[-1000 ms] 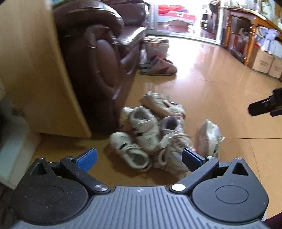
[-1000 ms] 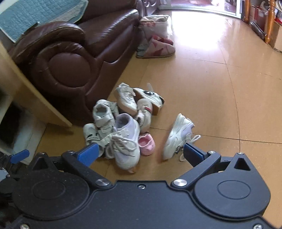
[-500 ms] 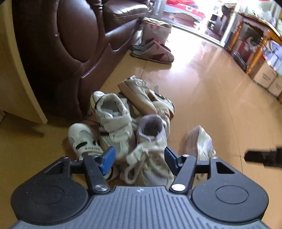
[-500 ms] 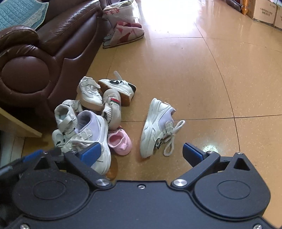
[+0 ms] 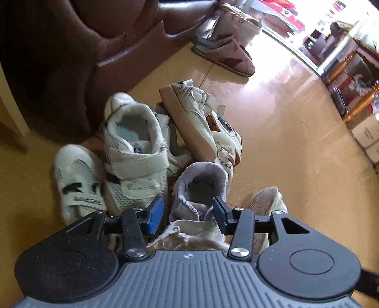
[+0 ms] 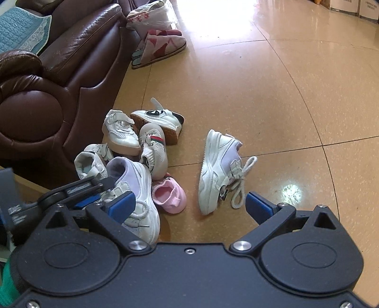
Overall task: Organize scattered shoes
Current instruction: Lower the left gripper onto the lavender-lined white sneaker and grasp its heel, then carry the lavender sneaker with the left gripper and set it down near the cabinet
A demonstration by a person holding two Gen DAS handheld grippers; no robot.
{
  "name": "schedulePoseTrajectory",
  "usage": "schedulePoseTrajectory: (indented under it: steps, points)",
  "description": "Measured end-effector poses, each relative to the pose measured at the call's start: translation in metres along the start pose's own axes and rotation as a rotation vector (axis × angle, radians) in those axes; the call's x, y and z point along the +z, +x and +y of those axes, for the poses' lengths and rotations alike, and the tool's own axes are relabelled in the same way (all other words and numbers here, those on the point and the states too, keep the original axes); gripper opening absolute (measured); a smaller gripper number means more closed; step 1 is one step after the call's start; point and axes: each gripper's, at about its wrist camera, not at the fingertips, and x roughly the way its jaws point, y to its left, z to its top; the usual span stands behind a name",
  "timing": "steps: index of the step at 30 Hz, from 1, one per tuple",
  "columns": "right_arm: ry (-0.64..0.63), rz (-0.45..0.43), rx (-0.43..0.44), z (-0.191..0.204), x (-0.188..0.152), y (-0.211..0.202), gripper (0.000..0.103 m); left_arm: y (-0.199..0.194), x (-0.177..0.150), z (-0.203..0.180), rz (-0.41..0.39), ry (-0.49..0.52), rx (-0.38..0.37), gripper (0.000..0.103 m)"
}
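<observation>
Several small white shoes lie piled on the floor beside a brown sofa. My left gripper points down at the pile. Its jaws are closing, and the collar of a white and lilac sneaker stands between the blue pads; a thin gap still shows at the left pad. The right wrist view shows the same sneaker with the left fingers at its heel. My right gripper hangs wide open over bare floor, between a pink shoe and a lone white laced sneaker.
White velcro shoes lean against the sofa's base. A pair of slippers and a cloth bag sit further along the sofa. Wooden furniture and cardboard boxes line the far right. Tan floor stretches to the right.
My left gripper dropped toward the pile and its jaws narrowed from wide open to either side of the lilac sneaker. My right gripper sank a little, closer to the lone sneaker, and stayed wide open.
</observation>
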Motion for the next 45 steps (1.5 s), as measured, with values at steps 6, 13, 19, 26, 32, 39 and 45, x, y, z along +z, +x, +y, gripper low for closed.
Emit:
schedulePoseTrajectory:
  steps: [6, 13, 19, 26, 32, 39, 45]
  points:
    - [0.018, 0.026, -0.045, -0.011, -0.006, 0.017, 0.102, 0.01, 0.005, 0.004, 0.013, -0.108, 0.019, 0.046]
    - [0.097, 0.07, -0.06, -0.028, -0.016, 0.031, 0.102, 0.021, 0.005, 0.004, 0.04, -0.091, 0.077, 0.045]
    - [0.101, 0.068, -0.073, -0.032, -0.017, 0.032, 0.102, 0.014, 0.002, -0.002, 0.013, -0.011, 0.07, 0.026]
    - [0.117, 0.051, -0.081, -0.036, -0.016, 0.029, 0.102, -0.015, -0.007, 0.004, 0.002, 0.04, 0.028, 0.013]
    - [0.118, 0.045, -0.094, -0.033, -0.018, 0.028, 0.102, -0.053, -0.02, 0.012, -0.009, 0.109, 0.017, 0.011]
    - [0.082, 0.043, -0.116, -0.023, -0.026, 0.029, 0.102, -0.095, -0.047, 0.061, 0.009, 0.192, 0.092, 0.011]
    - [0.061, 0.061, -0.138, -0.018, -0.032, 0.035, 0.102, -0.088, -0.071, 0.128, 0.09, 0.226, 0.202, 0.01]
